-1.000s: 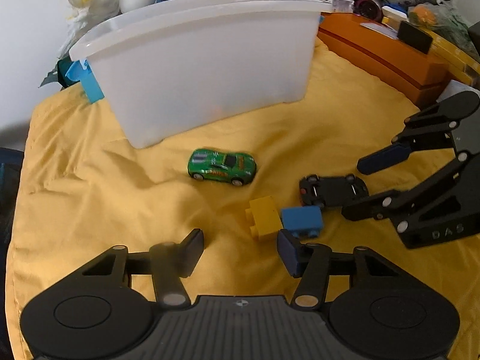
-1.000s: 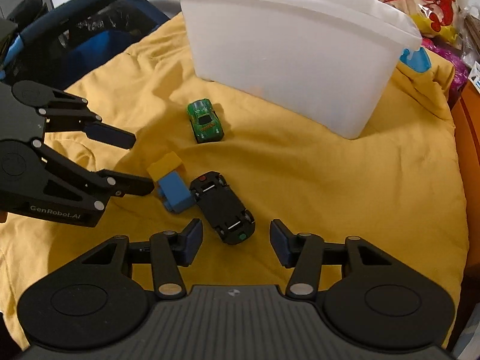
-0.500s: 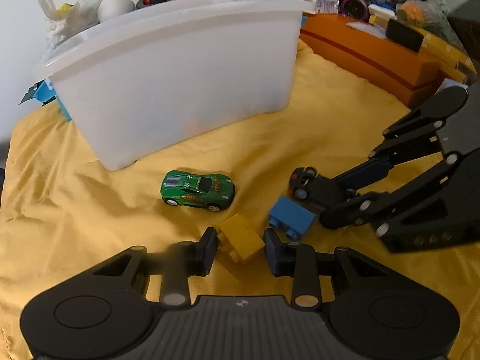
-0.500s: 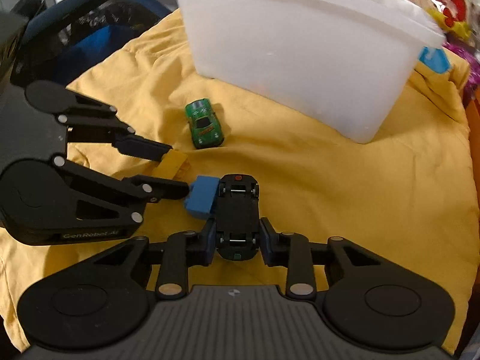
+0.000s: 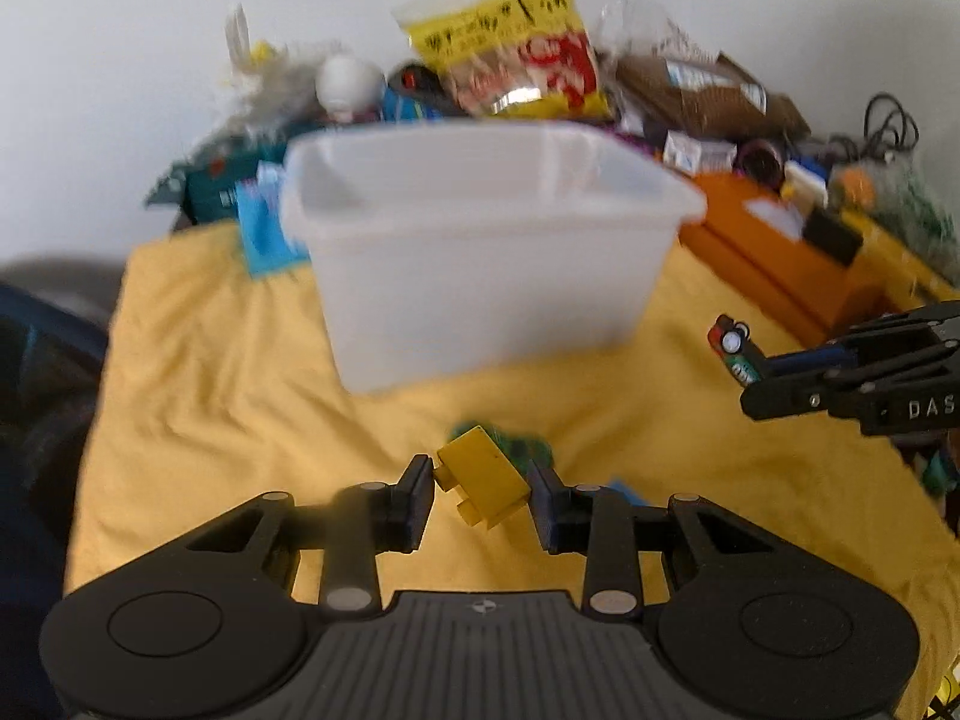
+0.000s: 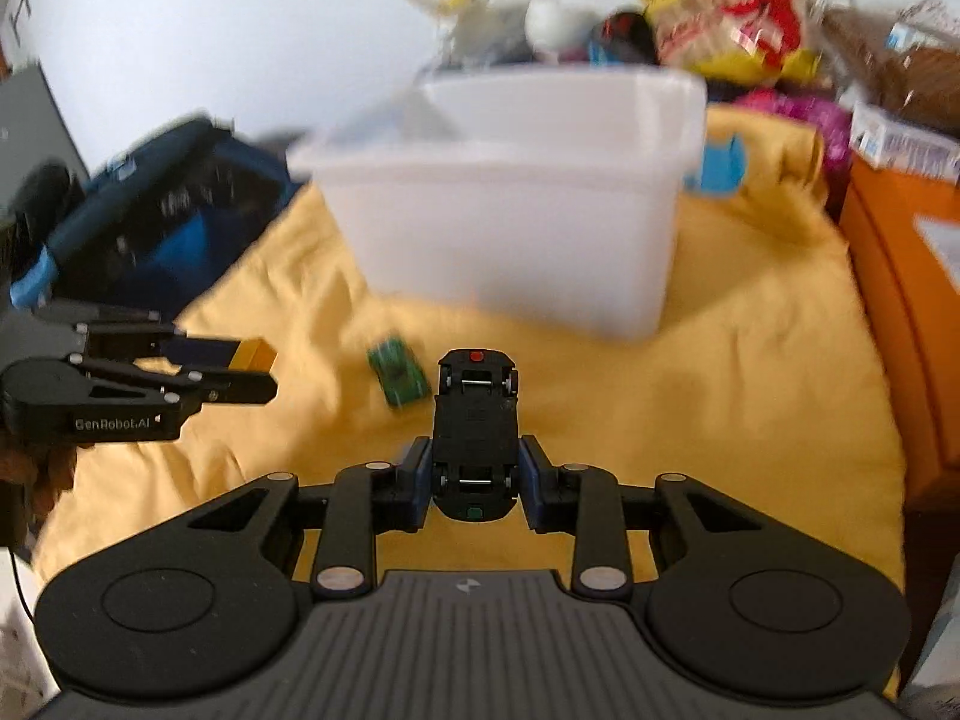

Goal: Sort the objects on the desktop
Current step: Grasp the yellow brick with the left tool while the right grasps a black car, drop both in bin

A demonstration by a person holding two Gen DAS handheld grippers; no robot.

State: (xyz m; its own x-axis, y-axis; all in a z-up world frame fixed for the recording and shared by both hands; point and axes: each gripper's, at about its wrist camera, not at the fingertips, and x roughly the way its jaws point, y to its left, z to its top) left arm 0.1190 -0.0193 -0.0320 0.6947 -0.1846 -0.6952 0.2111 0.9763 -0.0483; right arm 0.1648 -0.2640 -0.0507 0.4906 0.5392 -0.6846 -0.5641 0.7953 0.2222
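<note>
**Left wrist view: two toys clamped and clear of the cloth, bin ahead**

Left wrist view shows my left hand-held gripper (image 5: pixel 483 495) clamped on the yellow brick (image 5: pixel 480 474), which sits skewed, one corner against the left pad. The right hand-held gripper (image 6: pixel 474 474) is clamped on the black car (image 6: pixel 475 432), belly up, gripped across its rear half with the nose sticking forward. Both toys are off the yellow cloth (image 6: pixel 690 408), short of the white bin (image 5: pixel 480 228).

I judge the step to be carrying both to the bin. To do it well, I would keep both grips firm and bring each toy over the rim before letting go. The brick's skewed hold looks the weaker one, so I would avoid sharp wrist rolls on that side. The car's long overhang could catch the bin wall; I would clear the rim with room to spare. The green car (image 6: pixel 398 373) lies on the cloth near the bin, and a blue piece (image 5: pixel 624 489) just shows behind the left gripper's right finger; both wait for later.
</note>
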